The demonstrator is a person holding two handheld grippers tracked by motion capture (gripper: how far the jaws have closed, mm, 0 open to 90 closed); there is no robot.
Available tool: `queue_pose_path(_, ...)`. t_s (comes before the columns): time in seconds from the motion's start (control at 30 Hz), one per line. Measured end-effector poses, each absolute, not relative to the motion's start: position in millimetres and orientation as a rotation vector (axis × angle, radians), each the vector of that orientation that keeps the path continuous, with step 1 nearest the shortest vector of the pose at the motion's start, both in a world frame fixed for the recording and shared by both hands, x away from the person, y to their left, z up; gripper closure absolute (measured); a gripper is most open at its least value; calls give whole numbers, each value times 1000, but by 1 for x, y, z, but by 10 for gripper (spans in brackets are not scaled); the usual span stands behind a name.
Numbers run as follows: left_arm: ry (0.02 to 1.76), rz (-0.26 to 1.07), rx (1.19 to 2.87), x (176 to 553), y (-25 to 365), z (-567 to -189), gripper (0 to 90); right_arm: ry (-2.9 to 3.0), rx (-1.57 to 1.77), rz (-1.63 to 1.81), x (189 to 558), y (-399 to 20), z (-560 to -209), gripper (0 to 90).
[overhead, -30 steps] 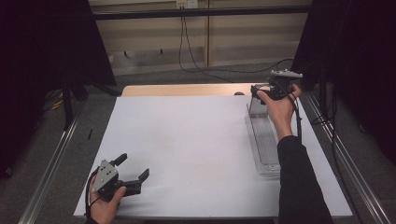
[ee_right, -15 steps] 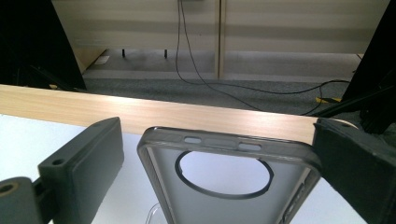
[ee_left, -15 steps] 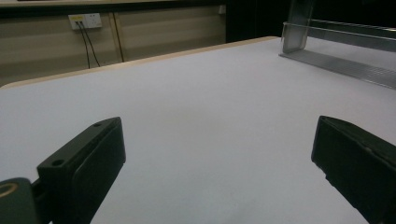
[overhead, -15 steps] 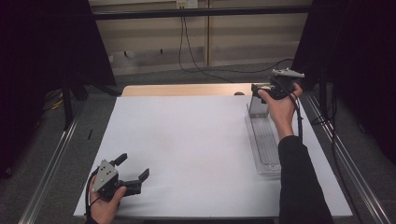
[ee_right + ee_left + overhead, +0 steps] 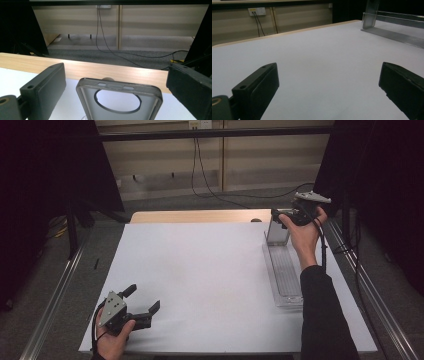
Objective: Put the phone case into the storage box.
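Translucent phone case (image 5: 119, 100) stands between the right gripper's (image 5: 117, 82) wide-apart jaws, untouched.

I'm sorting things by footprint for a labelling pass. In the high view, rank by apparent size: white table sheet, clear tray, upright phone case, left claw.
1. White table sheet
2. Clear tray
3. Left claw and phone case look alike; the claw sits nearer the camera, so unranked.
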State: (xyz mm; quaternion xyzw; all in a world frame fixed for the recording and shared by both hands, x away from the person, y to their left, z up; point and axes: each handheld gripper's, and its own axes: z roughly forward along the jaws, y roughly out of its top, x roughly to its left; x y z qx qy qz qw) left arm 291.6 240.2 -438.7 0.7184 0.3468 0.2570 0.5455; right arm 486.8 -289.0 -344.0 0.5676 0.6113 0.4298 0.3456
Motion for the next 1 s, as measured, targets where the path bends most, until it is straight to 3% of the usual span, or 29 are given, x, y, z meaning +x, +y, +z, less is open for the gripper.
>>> queue_pose_path(1.0,826,615,1695,291,241,-437,29,1582,1449,1165,462,-301,-338,20)
